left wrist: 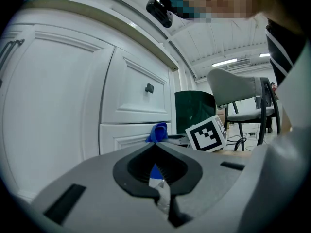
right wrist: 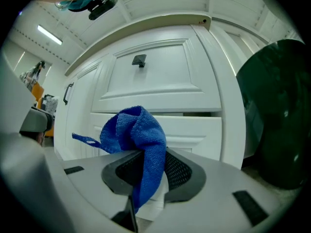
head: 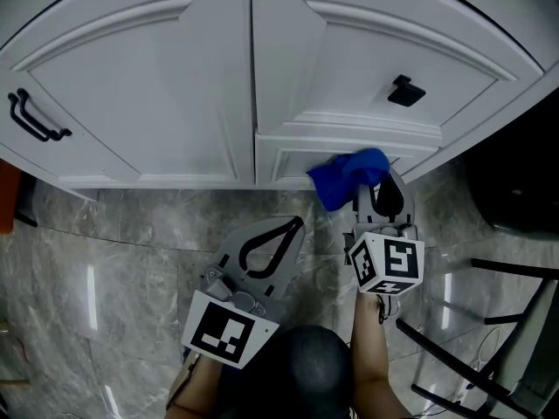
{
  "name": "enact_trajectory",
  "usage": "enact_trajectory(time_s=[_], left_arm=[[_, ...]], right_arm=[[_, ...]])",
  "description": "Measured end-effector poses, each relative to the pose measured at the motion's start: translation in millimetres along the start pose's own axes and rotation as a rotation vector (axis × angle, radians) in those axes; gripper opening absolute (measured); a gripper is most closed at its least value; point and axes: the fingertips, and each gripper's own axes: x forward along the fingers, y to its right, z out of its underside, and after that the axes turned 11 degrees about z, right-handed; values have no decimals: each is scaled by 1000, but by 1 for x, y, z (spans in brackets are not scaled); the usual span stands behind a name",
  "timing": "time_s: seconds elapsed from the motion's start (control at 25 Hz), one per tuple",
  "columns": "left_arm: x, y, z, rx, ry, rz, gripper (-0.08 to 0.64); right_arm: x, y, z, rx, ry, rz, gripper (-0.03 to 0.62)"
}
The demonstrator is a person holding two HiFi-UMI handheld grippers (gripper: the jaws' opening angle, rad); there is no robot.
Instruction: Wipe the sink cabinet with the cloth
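a white sink cabinet with panelled doors [head: 157, 85] fills the 12 o'clock half of the head view, above a grey marble tile floor [head: 113, 243]. the right claw [head: 374, 197] is clamped on a bright blue terry cloth [head: 349, 177]. in the right gripper view the cloth [right wrist: 138, 140] bunches up out of the closed jaws, and a loose tail hangs down between them. the cloth sits at 12 o'clock of that claw, over the cabinet's low white panel [head: 297, 160] beneath the right-hand door. whether the cloth presses on the panel or sits just off it cannot be told. a small black square knob [head: 405, 91] lies at 1 o'clock of the cloth, and a black bar handle [head: 35, 116] sits far off at 9 o'clock on the left door. the left claw [head: 295, 225] hangs over the floor at 8 o'clock of the right one, well apart from the cloth. its jaws are closed tip to tip and grip nothing. in the left gripper view that claw [left wrist: 154, 145] points along the cabinet front towards the distant cloth [left wrist: 158, 131]. a dark green bin [right wrist: 277, 115] stands at 3 o'clock beside the cabinet.
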Motion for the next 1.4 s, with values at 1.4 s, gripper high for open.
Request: enact_trajectory(time_s=[1.4], left_arm=[[3,-1,2,-12,4,1,5]], right_arm=[[-1,57,12,13,-18,137,120]])
